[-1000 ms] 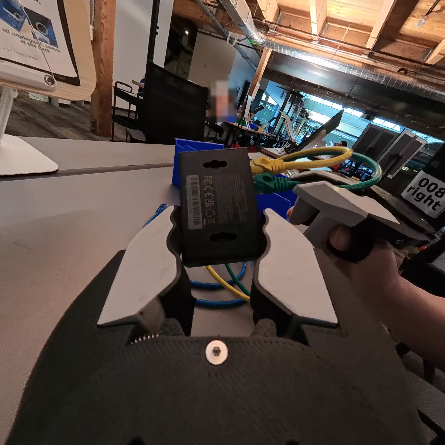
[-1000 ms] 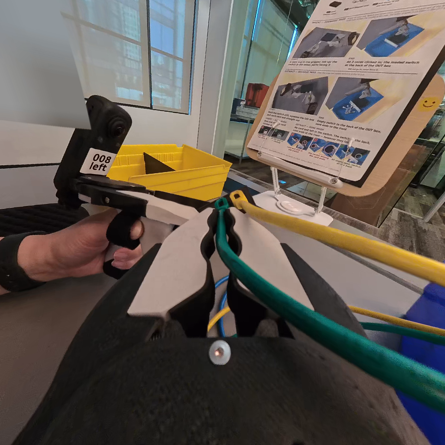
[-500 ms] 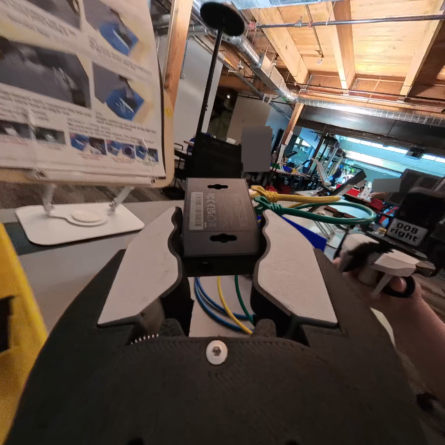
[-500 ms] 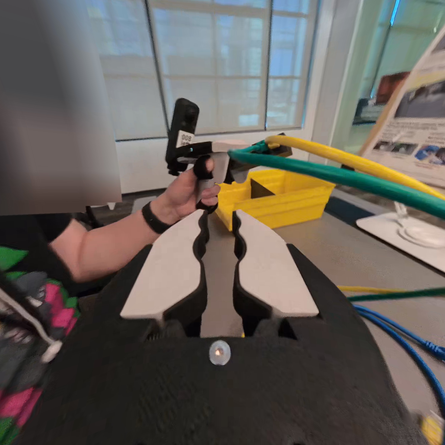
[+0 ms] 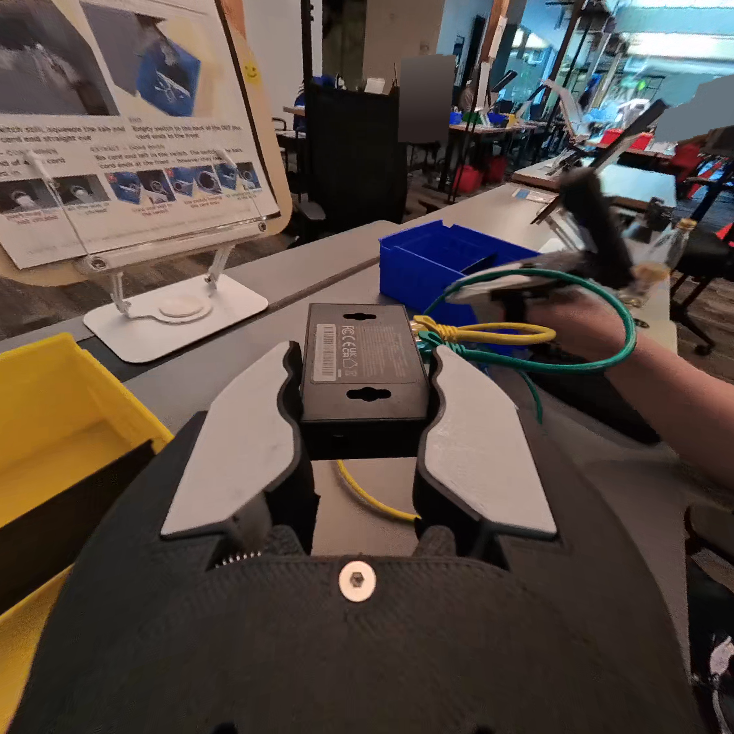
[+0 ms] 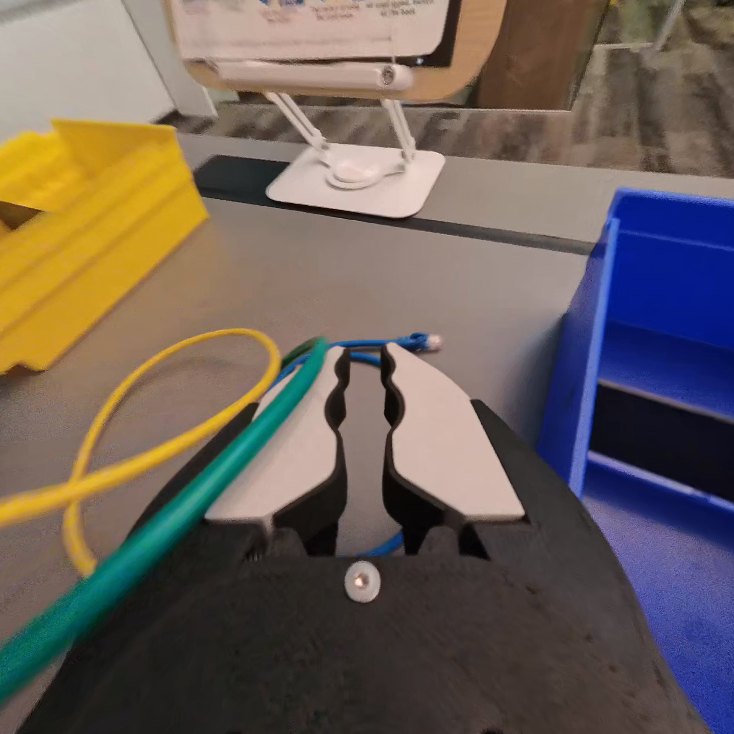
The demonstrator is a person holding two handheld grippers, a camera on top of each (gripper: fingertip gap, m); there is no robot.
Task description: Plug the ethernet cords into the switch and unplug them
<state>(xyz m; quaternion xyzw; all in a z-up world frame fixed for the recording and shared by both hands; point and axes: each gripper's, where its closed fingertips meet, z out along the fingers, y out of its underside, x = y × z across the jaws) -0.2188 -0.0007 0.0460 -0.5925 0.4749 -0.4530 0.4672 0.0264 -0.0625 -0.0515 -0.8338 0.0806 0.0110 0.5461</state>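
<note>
My left gripper (image 5: 364,349) is shut on the black switch (image 5: 359,357), held flat with its labelled underside up, above the grey table. The yellow cord (image 5: 496,331) and the green cord (image 5: 588,357) are plugged into the switch's right side and loop off to the right. My right gripper (image 6: 364,349) is slightly open and empty, pointing down over the blue cord (image 6: 417,341), which lies loose on the table with its plug free. The green cord (image 6: 222,452) drapes across its left finger, and the yellow cord (image 6: 174,357) loops to the left. The right gripper also shows, blurred, in the left wrist view (image 5: 512,278).
A yellow bin (image 6: 79,246) stands at the left and also shows in the left wrist view (image 5: 59,417). A blue bin (image 6: 655,357) stands at the right and also shows in the left wrist view (image 5: 429,258). An instruction board on a white stand (image 6: 357,178) is at the table's back. A person's forearm (image 5: 655,381) reaches in from the right. The left gripper's tips are roughly 30 cm from the right gripper's.
My right gripper let go of the green cord, swung away and now points down over the blue cord. My left gripper kept its hold on the switch and turned toward the blue bin.
</note>
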